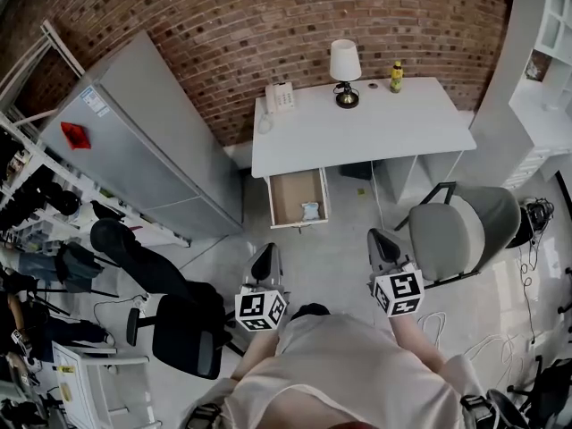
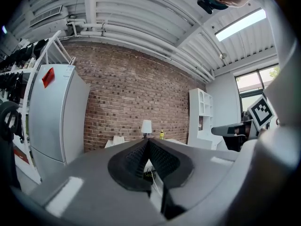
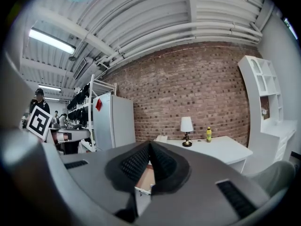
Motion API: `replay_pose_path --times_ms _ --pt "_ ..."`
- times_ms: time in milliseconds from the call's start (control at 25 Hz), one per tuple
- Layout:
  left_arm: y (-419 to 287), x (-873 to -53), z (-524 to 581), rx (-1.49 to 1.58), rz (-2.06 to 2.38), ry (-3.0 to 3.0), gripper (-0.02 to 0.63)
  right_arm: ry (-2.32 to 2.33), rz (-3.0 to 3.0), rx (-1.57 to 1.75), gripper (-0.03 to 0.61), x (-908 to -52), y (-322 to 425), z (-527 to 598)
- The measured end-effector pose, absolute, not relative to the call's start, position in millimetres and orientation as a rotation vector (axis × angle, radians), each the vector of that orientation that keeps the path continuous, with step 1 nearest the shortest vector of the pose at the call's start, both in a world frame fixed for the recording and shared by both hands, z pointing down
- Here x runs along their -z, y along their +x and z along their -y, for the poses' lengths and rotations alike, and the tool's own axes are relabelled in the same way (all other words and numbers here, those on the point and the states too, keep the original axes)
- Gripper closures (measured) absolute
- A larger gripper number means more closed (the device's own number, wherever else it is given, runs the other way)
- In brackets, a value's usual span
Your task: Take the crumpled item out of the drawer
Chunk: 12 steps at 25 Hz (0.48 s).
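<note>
The left tool and right tool are both closed and empty, well apart from the white counter. The crumpled item lies in the open drawer (toward its front right corner).

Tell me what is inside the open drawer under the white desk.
In the drawer, one pale crumpled item lies on the brown bottom, near the front. Any part still under the desk is covered.
</note>
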<state>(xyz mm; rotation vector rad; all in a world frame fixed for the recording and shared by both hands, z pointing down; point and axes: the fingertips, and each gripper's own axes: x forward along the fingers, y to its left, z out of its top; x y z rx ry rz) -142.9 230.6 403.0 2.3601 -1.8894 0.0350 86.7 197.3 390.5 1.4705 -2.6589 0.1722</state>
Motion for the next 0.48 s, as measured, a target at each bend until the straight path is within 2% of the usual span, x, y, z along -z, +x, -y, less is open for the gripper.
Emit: replay_pose_path --times_ms 480 --pt "-149 -413 -159 -0.023 1.876 2.363 0.604 1.505 2.633 -0.186 0.571 -398 87 -133"
